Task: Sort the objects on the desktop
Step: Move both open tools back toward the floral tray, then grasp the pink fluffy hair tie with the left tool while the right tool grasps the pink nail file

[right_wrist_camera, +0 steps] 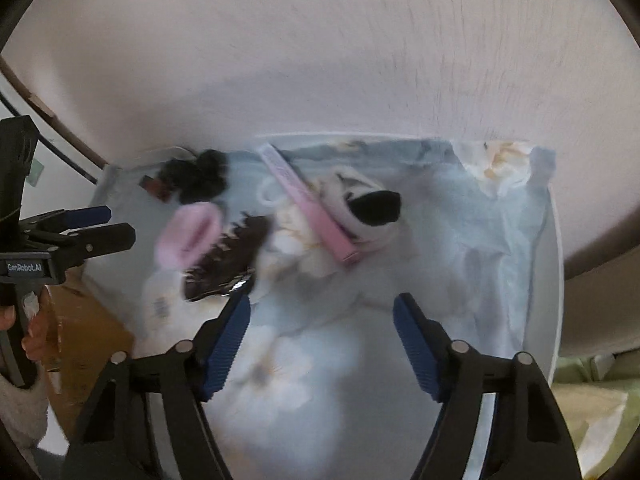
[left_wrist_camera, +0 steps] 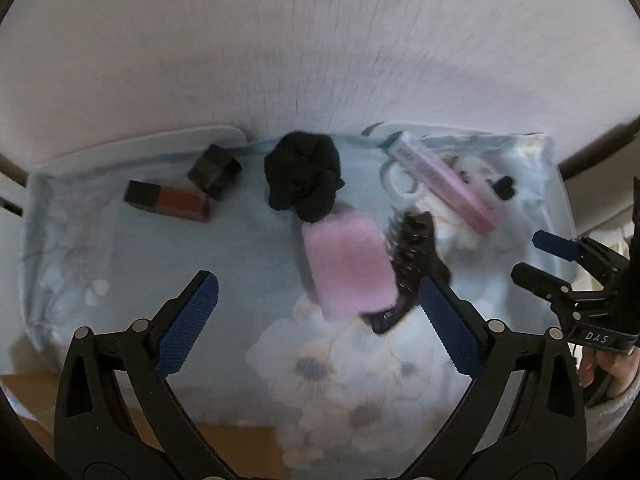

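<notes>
On a pale blue flowered cloth (left_wrist_camera: 120,264) lie a pink sponge-like block (left_wrist_camera: 348,264), a dark bristle brush (left_wrist_camera: 412,260) beside it, a black scrunchie (left_wrist_camera: 304,172), a red-brown lipstick box (left_wrist_camera: 168,200), a small dark box (left_wrist_camera: 214,172), a long pink box (left_wrist_camera: 444,178) and a white ring (left_wrist_camera: 402,180). My left gripper (left_wrist_camera: 320,316) is open, just before the pink block and brush. My right gripper (right_wrist_camera: 322,340) is open over bare cloth, short of the long pink box (right_wrist_camera: 308,204) and a white-and-black plush item (right_wrist_camera: 372,208). The pink block (right_wrist_camera: 190,236) and the brush (right_wrist_camera: 228,264) lie to its left.
White trays (left_wrist_camera: 160,142) sit under the cloth's far edge, against a pale wall. A brown surface (right_wrist_camera: 80,336) shows at the cloth's near edge. The right gripper also shows at the right of the left wrist view (left_wrist_camera: 552,264), and the left gripper shows at the left of the right wrist view (right_wrist_camera: 100,226).
</notes>
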